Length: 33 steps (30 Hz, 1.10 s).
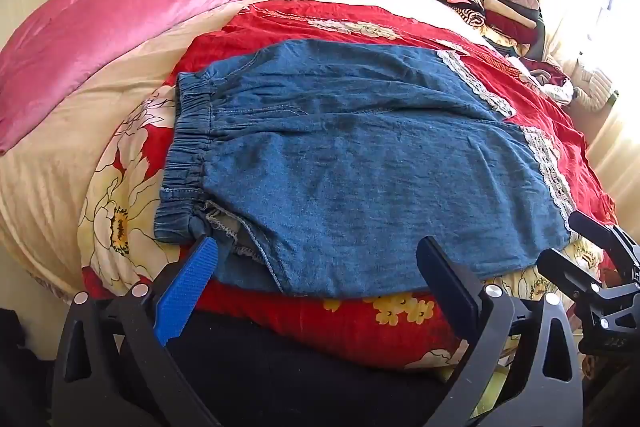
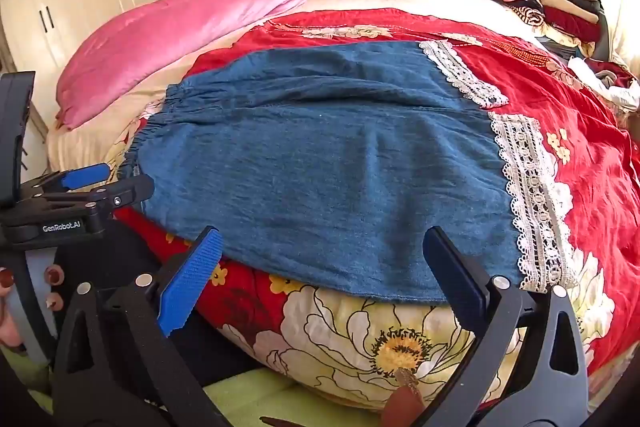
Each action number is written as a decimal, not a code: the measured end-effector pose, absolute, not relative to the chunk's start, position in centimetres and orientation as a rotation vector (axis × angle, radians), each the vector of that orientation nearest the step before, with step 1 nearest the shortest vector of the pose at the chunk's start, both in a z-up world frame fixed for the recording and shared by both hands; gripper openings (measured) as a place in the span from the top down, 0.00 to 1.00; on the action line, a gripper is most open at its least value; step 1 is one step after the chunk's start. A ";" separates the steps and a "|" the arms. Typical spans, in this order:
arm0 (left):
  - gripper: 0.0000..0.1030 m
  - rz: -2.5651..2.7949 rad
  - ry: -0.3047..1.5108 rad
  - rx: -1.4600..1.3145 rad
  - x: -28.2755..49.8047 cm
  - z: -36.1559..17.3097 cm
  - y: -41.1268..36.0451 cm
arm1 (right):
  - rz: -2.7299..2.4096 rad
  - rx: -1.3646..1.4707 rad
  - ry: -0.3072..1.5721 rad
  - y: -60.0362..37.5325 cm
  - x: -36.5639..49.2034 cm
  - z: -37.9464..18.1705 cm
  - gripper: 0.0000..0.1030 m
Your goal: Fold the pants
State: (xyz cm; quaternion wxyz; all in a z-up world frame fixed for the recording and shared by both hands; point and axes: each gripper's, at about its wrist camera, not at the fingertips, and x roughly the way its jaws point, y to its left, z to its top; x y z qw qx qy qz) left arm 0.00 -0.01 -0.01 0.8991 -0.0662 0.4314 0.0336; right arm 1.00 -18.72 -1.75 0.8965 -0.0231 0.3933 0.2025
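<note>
Basically: bed fills both views, red floral quilt on top, pink blanket at 10 o'clock, stack of folded clothes at 1 o'clock by the headboard. Pants, blue denim with white lace hems, lie flat and spread on the quilt at the near edge of the bed.

Long axis runs 9 to 3 o'clock: elastic waistband points to 9, lace hems to 3. Both legs lie side by side, one nearer, one farther.

Left tongs are spread wide, released, grasping nothing, hovering at 6 o'clock over the near edge close to the waistband corner. Right tongs likewise wide apart and empty, over the near leg edge toward the hem end.

Risks, as I judge it: near the waistband corner the fabric is bunched with a frayed inner layer showing, so a pinch there may catch only one layer and the fold goes crooked. Soft quilt underneath could get grabbed along with the denim. Uneven lift between the two tongs would skew the legs.
</note>
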 end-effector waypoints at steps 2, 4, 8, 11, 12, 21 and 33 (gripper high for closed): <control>0.04 0.074 0.894 -0.136 0.0 0.0 0.0 | 0.417 -0.050 0.812 -18.8 0.8 -1.7 0.08; 0.04 0.069 0.894 -0.139 0.0 0.0 0.0 | 0.414 -0.048 0.815 -18.8 0.7 -1.6 0.08; 0.04 0.070 0.895 -0.137 0.0 0.0 0.0 | 0.413 -0.047 0.820 -18.5 0.9 -1.5 0.08; 0.04 0.063 0.896 -0.138 -0.2 -0.1 0.0 | 0.409 -0.054 0.816 -18.4 1.2 -1.2 0.08; 0.04 0.060 0.898 -0.137 -0.2 -0.1 -0.1 | 0.407 -0.060 0.810 -18.3 0.9 -1.2 0.08; 0.04 0.048 0.905 -0.129 -0.5 -0.2 -0.6 | 0.408 -0.078 0.798 -18.2 0.6 -1.1 0.08; 0.04 0.045 0.905 -0.114 -0.6 -0.3 -1.1 | 0.413 -0.078 0.801 -18.2 0.6 -1.1 0.08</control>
